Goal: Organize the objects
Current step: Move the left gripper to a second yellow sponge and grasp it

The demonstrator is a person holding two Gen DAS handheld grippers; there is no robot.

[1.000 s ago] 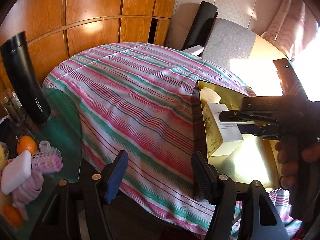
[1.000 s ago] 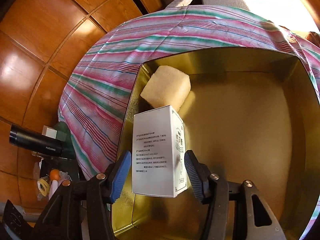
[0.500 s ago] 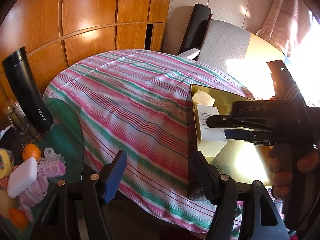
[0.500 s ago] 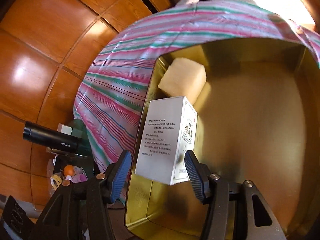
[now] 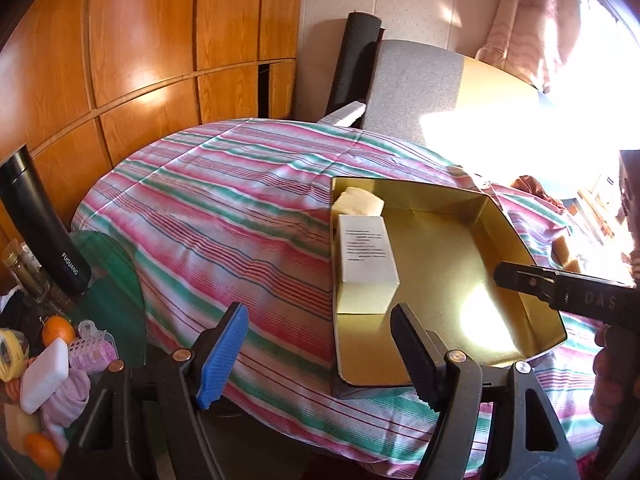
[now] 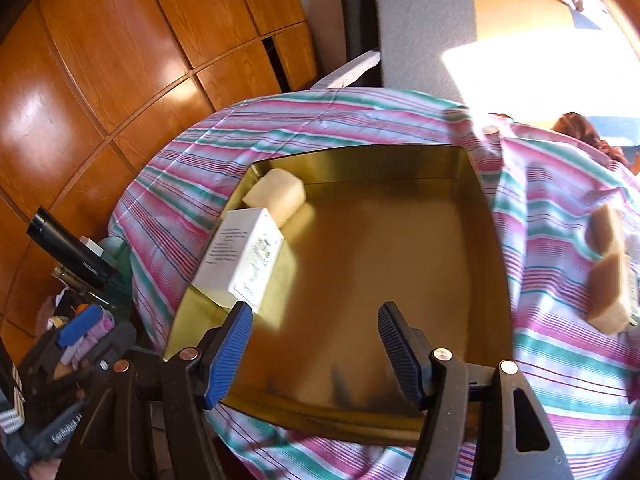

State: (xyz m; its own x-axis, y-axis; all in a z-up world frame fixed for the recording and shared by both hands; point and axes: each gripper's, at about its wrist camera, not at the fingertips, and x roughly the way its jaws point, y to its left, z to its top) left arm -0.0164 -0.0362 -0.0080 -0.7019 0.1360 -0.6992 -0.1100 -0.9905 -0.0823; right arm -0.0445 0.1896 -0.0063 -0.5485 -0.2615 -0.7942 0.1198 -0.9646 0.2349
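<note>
White box (image 6: 244, 256) no longer between right gripper (image 6: 316, 344) fingers — lies in gold tin (image 6: 476, 200) against left wall, beside pale sponge (image 6: 276, 196). Right jaws opening, empty, drawn back. Left gripper (image 5: 320, 356) jaws also opening, nothing between. Placement done; brown sponges (image 6: 608, 268) on striped cloth likely next.

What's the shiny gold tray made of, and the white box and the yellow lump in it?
Tray: probably metal with a gold gloss, since it mirrors light. White box: likely printed cardboard, with sharp edges and small text. Yellow lump: seems a sponge, matte with rounded corners.
</note>
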